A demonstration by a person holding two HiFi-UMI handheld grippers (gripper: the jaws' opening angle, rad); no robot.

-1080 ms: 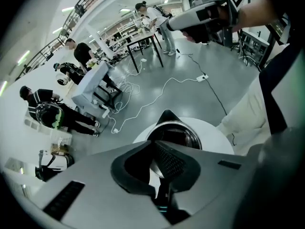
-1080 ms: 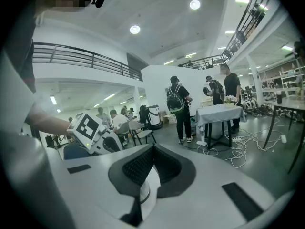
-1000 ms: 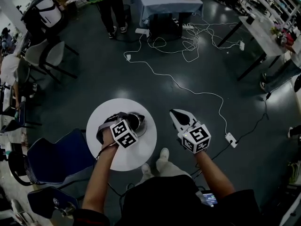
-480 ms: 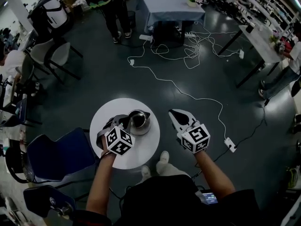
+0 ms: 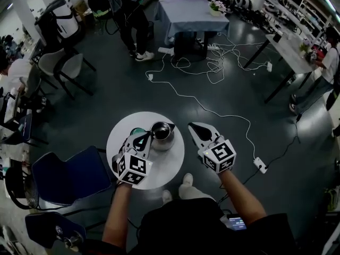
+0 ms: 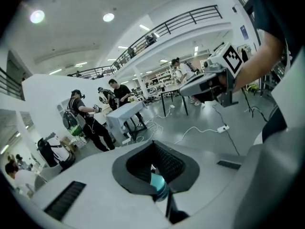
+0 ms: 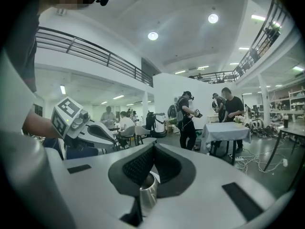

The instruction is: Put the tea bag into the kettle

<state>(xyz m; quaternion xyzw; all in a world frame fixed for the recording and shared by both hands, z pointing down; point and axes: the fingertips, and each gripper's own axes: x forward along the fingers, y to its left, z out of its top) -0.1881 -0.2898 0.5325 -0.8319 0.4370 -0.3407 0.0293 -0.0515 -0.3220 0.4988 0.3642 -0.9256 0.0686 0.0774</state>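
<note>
On the round white table stands a steel kettle, its top open and dark inside. My left gripper sits just left of the kettle, low over the table. In the left gripper view the left gripper is shut on a teal tea bag. The tea bag shows as a teal spot at the tips in the head view. My right gripper hovers off the table's right edge. In its own view the right gripper is shut on a shiny metal lid.
A blue chair stands left of the table. A white cable and a power strip lie on the dark floor to the right. Farther off are a cloth-covered table, grey chairs and people standing.
My left gripper has drawn back from over the kettle toward me, uncovering the kettle's open top. The right gripper has stayed where it was.
</note>
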